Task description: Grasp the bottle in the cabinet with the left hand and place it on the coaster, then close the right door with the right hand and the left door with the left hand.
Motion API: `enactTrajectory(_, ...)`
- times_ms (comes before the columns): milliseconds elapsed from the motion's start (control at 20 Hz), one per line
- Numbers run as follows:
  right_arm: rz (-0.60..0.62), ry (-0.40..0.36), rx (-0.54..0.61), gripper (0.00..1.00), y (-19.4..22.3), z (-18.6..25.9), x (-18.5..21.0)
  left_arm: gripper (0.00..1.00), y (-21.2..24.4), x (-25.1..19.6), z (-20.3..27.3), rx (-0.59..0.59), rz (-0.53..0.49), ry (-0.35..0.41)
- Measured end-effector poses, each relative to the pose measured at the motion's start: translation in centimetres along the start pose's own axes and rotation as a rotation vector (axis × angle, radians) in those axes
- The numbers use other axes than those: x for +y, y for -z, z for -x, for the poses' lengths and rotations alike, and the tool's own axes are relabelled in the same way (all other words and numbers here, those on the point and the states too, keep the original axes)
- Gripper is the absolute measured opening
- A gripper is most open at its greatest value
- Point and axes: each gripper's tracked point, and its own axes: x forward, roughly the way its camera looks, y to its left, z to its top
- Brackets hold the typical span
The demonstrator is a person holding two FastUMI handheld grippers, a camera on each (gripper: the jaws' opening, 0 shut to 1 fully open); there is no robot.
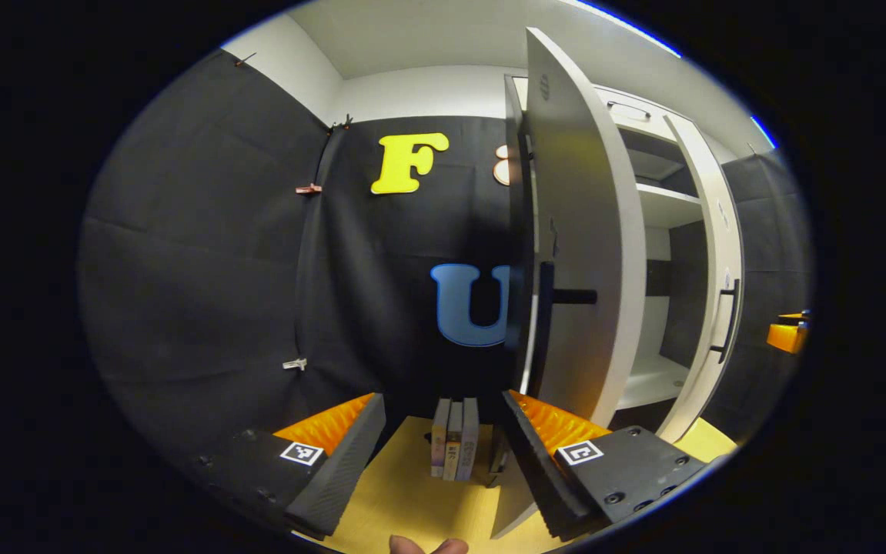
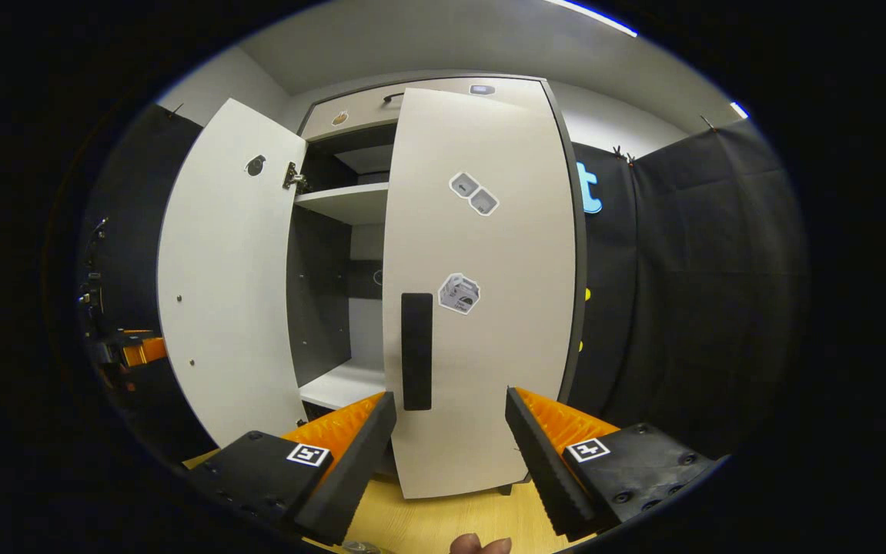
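Left gripper (image 1: 443,454) and right gripper (image 2: 450,454) both gape wide, holding nothing.
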Motion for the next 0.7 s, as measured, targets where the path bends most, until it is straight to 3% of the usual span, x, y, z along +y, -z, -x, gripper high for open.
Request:
enactTrajectory(50, -0.008, -0.006, -0.001, 0.95, -0.1, 0.3, 0.1, 0.92, 0.0, -0.2, 0.0, -0.004, -0.012, -0.001)
enactTrajectory(400, -0.039, -0.014, 0.001, 0.95, -0.1, 1.1, -0.3, 0.93, 0.2, -2.7, 0.6, 0.015, -0.007, 0.023)
enactTrajectory(700, -0.046, -0.019, 0.003, 0.95, 0.1, 1.7, -1.1, 0.93, 0.0, -8.7, 1.3, 0.020, 0.009, 0.094)
